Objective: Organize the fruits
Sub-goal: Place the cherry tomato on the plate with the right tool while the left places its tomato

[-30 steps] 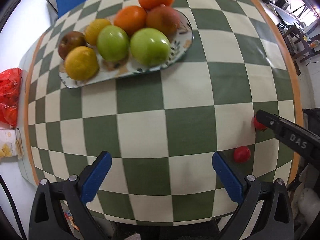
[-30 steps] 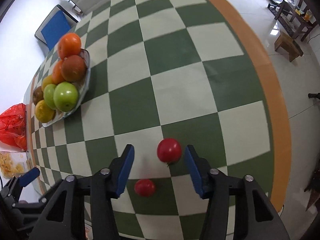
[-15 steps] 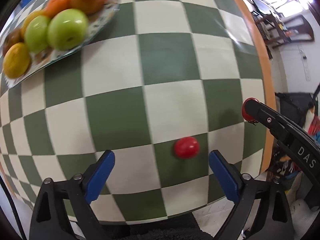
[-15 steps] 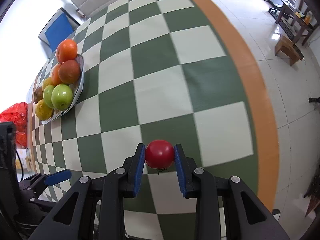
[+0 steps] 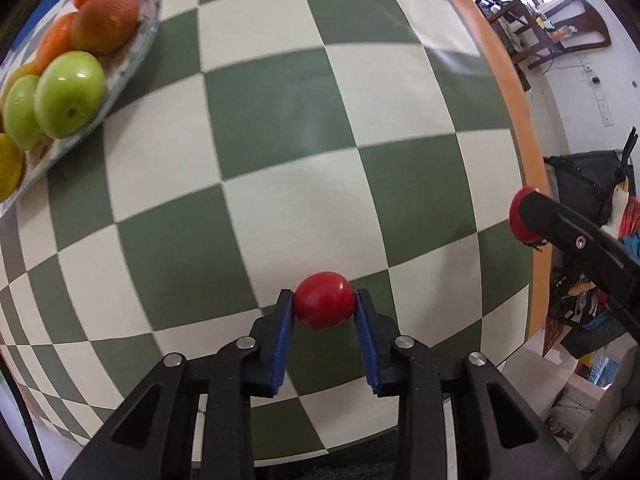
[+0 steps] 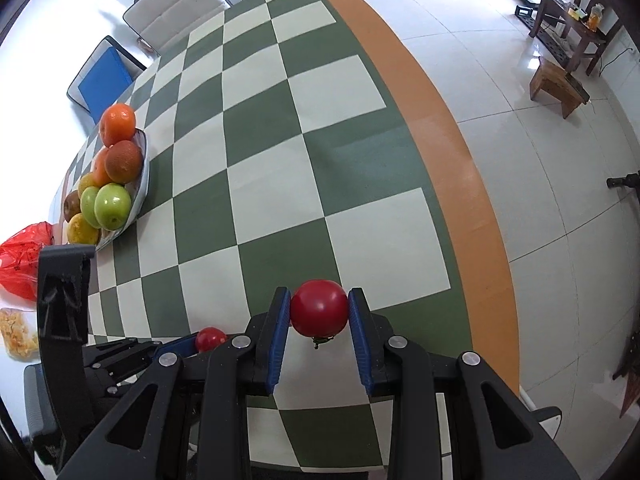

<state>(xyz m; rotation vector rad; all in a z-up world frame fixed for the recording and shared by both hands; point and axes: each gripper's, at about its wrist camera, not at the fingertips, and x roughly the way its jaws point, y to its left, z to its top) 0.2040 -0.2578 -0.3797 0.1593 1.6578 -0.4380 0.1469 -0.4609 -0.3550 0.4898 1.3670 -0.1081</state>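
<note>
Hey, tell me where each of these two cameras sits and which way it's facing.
Left wrist: on the left gripper, looking along its blue fingers, shut on a small tomato, across the checkered table; the right gripper's finger and its tomato show at right.
Right wrist: on the right gripper, looking along its fingers, shut on a larger tomato, down the table toward the chairs; the left gripper shows at lower left.
Shared: both tomatoes, the fruit plate, the table.
</note>
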